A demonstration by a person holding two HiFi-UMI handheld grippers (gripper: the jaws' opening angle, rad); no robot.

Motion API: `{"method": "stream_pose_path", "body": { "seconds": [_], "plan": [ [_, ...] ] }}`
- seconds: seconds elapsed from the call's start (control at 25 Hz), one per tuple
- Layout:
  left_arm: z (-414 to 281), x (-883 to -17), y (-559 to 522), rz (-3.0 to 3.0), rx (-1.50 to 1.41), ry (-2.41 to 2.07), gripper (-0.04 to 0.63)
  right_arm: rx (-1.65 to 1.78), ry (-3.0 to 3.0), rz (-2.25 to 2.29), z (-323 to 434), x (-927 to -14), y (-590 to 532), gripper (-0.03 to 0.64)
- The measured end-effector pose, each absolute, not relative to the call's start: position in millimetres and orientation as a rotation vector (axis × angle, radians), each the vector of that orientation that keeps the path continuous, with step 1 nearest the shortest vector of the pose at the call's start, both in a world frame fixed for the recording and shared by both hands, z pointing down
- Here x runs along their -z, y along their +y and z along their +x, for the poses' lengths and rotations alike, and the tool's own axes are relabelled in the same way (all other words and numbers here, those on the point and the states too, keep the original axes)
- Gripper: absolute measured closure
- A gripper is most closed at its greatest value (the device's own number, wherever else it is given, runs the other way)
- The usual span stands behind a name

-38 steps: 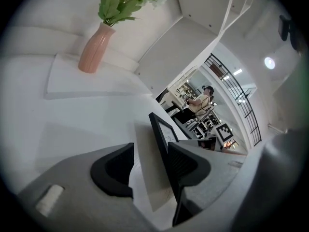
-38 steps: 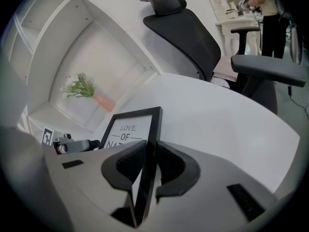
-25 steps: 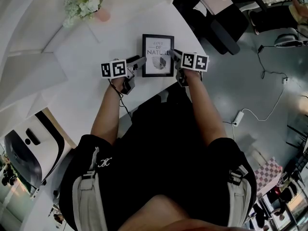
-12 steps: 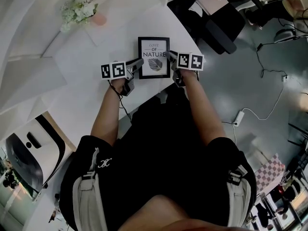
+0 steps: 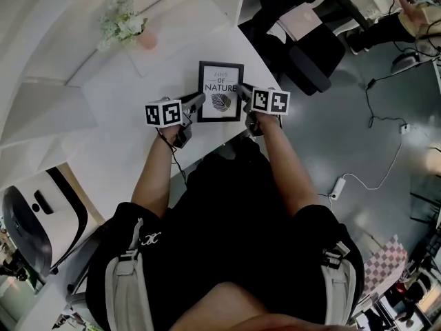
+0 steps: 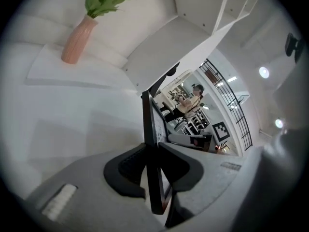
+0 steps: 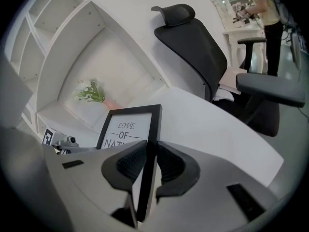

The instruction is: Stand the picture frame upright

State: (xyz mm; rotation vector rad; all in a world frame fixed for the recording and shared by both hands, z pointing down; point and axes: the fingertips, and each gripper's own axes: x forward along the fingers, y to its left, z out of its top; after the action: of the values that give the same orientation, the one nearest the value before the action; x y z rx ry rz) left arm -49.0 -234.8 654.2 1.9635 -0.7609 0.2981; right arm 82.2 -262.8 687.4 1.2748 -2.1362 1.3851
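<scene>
The frame (image 5: 220, 92) is face up over the white worktop (image 5: 117, 123), near its front edge, between the two hands. Its long axis runs away from the person, with the top of the print at the far end. The left hand-held gripper (image 5: 198, 100) has just been closing and now clenches the frame's left rail. The right hand-held gripper (image 5: 242, 89) clenches the right rail. Whether the frame touches the worktop I cannot tell. Only the head view shows the whole face squarely. The left gripper view shows the frame edge-on between its jaws, with a pink vase (image 6: 77, 38) beyond. The right gripper view shows the lettered face aslant and a black chair (image 7: 193, 37) past the worktop.
</scene>
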Motion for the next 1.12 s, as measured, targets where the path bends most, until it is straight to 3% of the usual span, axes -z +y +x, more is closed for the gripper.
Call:
{"method": "stream_pose_path", "body": {
  "seconds": [0.24,0.64,1.12],
  "plan": [
    [-46,-608,-248,2.151,-0.327,-0.844,0.506,-1.121,-2.319,1.331,86,-623,-282,0.545],
    [-44,-481,-259,2.539,-0.301,-1.158,0.506,-0.354,-2.610,1.443,83,-459,-292,0.545],
    [-50,-446,-256,2.597,-0.278,-1.376,0.508,-0.195,-2.709,1.372,75,-420,-297,0.546]
  ]
}}
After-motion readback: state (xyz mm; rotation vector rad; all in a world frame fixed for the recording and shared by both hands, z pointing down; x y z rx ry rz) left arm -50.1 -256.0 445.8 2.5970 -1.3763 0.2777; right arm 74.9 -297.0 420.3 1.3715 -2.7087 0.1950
